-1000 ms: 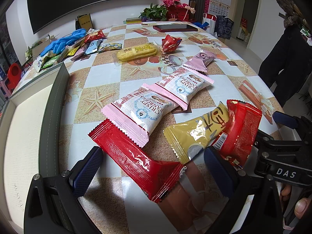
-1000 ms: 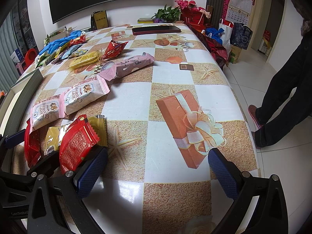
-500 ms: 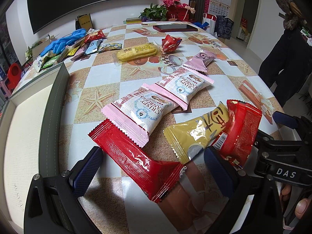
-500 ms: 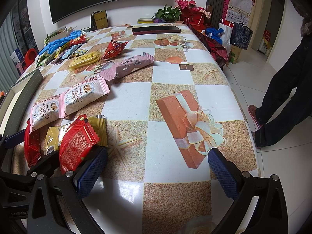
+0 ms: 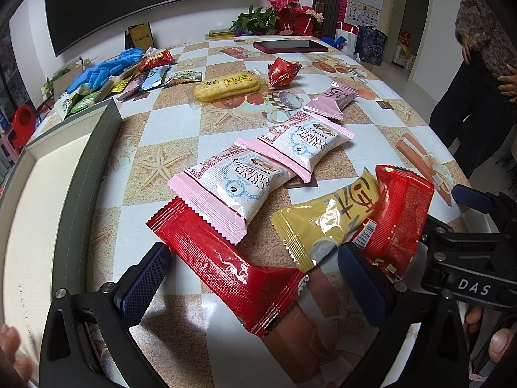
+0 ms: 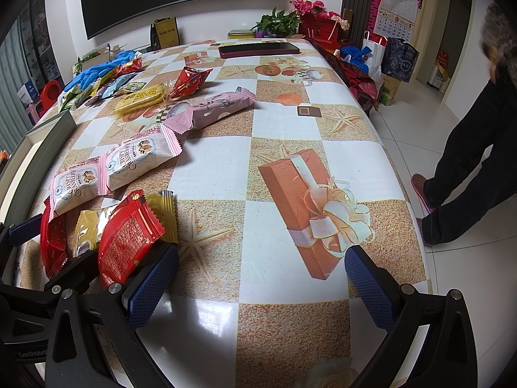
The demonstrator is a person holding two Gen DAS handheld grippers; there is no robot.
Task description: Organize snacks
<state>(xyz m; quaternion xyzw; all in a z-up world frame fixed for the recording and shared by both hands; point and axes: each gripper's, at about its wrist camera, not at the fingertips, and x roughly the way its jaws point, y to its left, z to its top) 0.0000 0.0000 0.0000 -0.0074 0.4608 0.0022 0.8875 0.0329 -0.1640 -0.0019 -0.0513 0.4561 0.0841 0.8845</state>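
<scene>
- A checkered tablecloth (image 6: 284,123) printed with starfish and gift boxes covers the table.
- A dark phone (image 6: 258,50) in a red case lies flat near the far edge.
- Blue gloves (image 5: 105,68) sit at the far left.
- A potted green plant (image 6: 278,22) stands beside red flowers (image 6: 310,6).
- A wall calendar (image 6: 398,16) hangs above shopping bags (image 6: 399,59).
- A person in dark clothes (image 6: 475,161) stands on the tiled floor.

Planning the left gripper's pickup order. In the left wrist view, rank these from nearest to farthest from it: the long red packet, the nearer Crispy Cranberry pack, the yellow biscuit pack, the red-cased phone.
1. long red packet: lying between the open fingers of the left gripper.
2. nearer Crispy Cranberry pack: just beyond, mid-table.
3. yellow biscuit pack: farther back, centre.
4. red-cased phone: at the far edge.
</scene>
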